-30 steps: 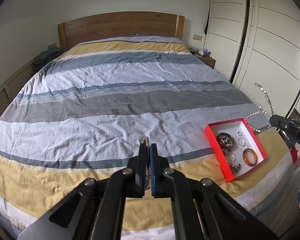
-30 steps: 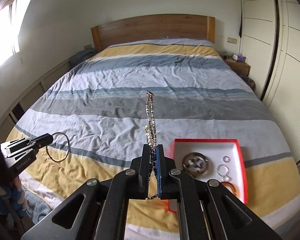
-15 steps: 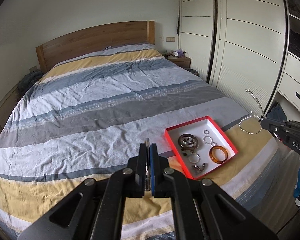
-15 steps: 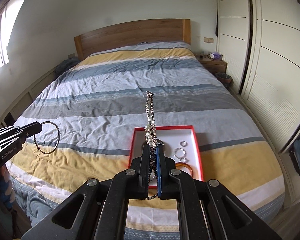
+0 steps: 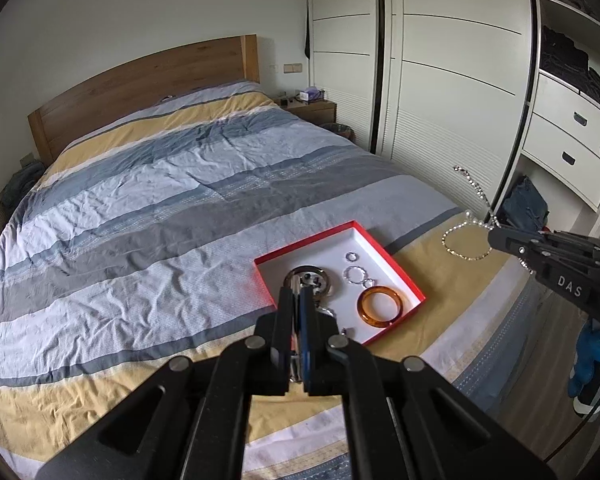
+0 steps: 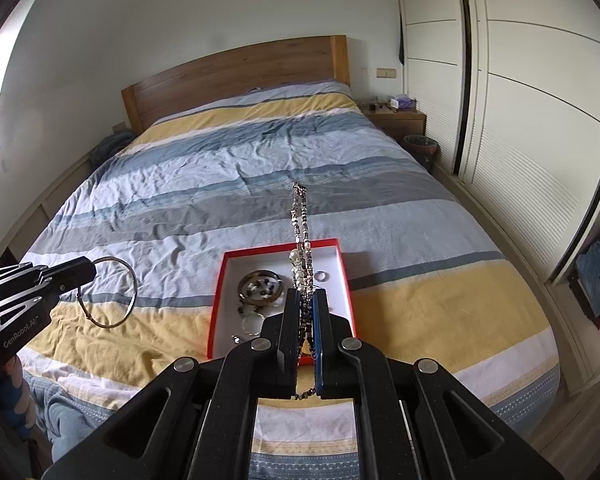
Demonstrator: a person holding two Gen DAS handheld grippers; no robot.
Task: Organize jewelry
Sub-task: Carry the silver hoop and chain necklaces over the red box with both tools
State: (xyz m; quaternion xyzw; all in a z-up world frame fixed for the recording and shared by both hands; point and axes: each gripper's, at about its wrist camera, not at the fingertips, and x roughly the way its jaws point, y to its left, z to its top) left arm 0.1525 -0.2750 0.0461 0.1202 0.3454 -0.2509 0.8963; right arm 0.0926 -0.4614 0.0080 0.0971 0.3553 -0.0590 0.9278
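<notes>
One chain necklace (image 6: pixel 299 236) is clamped in the right gripper (image 6: pixel 306 300); one thin bangle (image 6: pixel 112 292) is pinched by the left gripper (image 5: pixel 296 300), above one red tray (image 5: pixel 404 276).

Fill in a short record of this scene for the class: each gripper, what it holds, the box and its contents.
left gripper: shut on thin wire bangle, held above the bedspread
right gripper: shut on beaded chain necklace
red box: open, lying on the bedspread
box contents: amber bangle, small silver rings, dark round piece
</notes>
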